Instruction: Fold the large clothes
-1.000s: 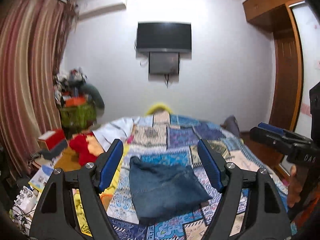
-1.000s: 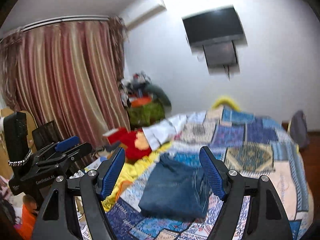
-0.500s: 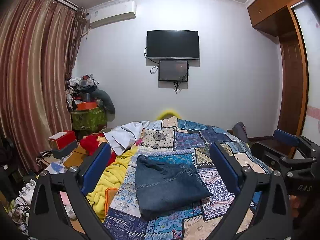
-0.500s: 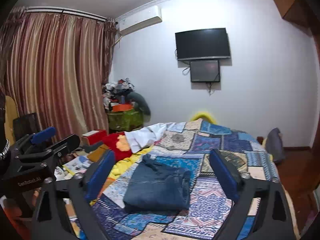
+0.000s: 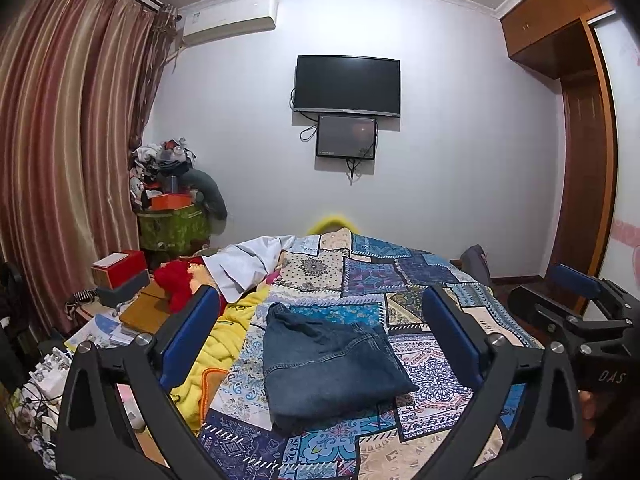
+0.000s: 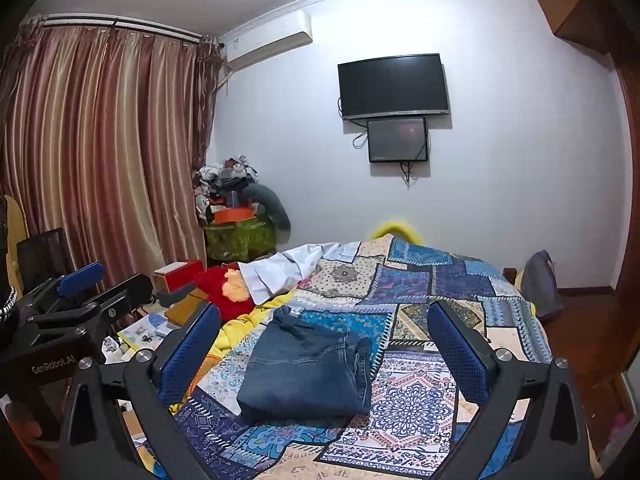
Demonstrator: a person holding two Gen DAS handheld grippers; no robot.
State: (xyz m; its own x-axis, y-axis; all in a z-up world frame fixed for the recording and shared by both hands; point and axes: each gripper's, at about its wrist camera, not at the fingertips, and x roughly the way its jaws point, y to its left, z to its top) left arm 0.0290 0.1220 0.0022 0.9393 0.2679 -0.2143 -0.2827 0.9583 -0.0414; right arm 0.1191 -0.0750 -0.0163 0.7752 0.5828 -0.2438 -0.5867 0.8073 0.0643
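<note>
Blue-padded fingers (image 5: 192, 332) of the left gripper (image 5: 324, 336) and right gripper (image 6: 324, 344) have just spread wide, gripping nothing. Ahead, clear of both, the folded jeans (image 5: 328, 364) lie squared on the patchwork bedspread (image 5: 400, 276), apparently released because folding is finished.

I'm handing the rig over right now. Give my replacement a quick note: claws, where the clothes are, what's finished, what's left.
Left claw: open, jaws just widened, holding nothing; it sits back from the jeans.
Right claw: open, jaws just widened, holding nothing, also back from them.
Jeans: folded into a compact bundle, lying on the patchwork bedspread, clear of both claws.
Done: the jeans look folded and released.
Left: a white garment lies loose and crumpled at the far left of the bed, beside a red item and a yellow blanket; it is probably next, if it belongs to the job.
</note>
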